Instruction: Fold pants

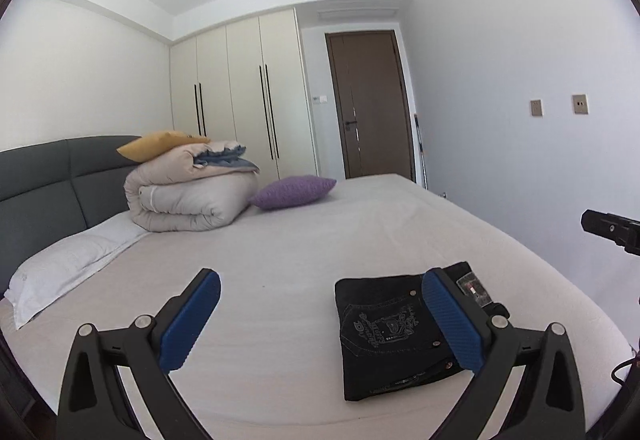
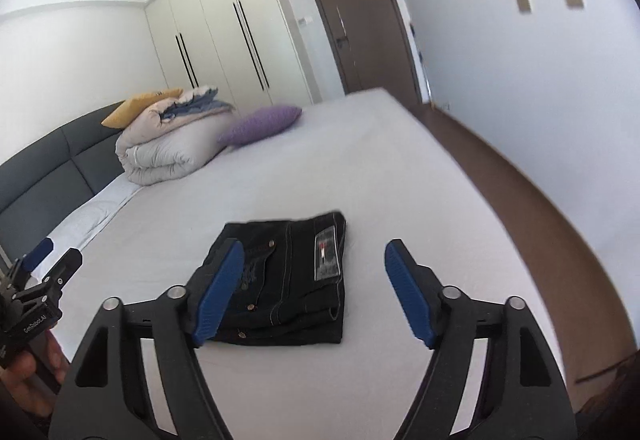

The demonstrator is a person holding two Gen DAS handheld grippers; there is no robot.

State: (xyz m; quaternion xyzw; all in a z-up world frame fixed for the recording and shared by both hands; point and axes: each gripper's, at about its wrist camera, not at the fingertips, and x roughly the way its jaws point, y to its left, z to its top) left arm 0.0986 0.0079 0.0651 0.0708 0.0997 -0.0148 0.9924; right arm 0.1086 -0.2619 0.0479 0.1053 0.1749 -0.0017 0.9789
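Bed (image 2: 400, 168): pale sheet, bedroom.
Folded black jeans (image 2: 288, 280): below and ahead, nearer right hand-held gripper (image 2: 314, 290).
Left hand-held gripper (image 1: 320, 320): jeans rightward.
Jaws: both wide, empty.

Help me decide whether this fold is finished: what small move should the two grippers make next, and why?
Probably just draw both back and stop. The dark pants already lie as a compact folded rectangle on the bed. The left gripper and right gripper are both open, above the bed, holding nothing. At most, a light press on the top layer might flatten it.
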